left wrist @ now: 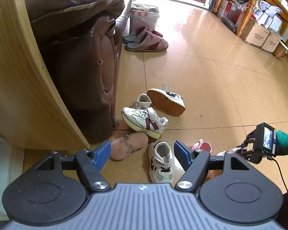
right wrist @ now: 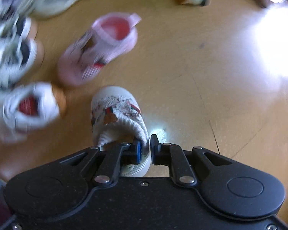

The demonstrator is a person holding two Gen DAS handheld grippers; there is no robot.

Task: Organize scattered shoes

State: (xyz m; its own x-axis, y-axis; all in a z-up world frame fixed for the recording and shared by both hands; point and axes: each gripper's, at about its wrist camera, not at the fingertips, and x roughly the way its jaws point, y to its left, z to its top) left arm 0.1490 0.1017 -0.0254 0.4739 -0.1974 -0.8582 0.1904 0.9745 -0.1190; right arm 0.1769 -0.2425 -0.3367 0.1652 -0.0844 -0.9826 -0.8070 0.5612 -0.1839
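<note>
1. The glossy tan tiled floor (left wrist: 211, 88) fills both of my views, with a brown leather sofa (left wrist: 76, 53) and a light wooden panel (left wrist: 15, 80) along the left of the left wrist view.
2. A pair of grey-and-red cloth slippers (left wrist: 146, 40) sits side by side near the sofa's far corner, well apart from the small shoes.
3. My left gripper (left wrist: 142, 153) hangs above the floor with its blue-padded jaws standing wide and nothing between the pads.
4. My right gripper (right wrist: 148, 146) points steeply down, its jaws narrowed onto the ribbed collar of a small white knitted sock-shoe with a red-and-brown pattern (right wrist: 115, 113). The shoe's long axis runs away from the jaws, toe toward the top of the right wrist view, heel end at the pads.
5. A white strap trainer with dark red stripes (left wrist: 144, 122) stands upright near the sofa's corner, toe pointing right in the left wrist view.
6. A white shoe with a tan rubber sole (left wrist: 166, 101) lies tipped on its side just beyond it, sole facing me.
7. A white child's trainer with black lettering (left wrist: 160, 163) lies between the left jaws' line of sight, toe toward me.
8. A pink sole-up shoe (left wrist: 128, 147) lies just left of it.
9. A pink knitted sock-shoe with a red lining (right wrist: 99, 51), blurred, stands near the held shoe, opening facing up.
</note>
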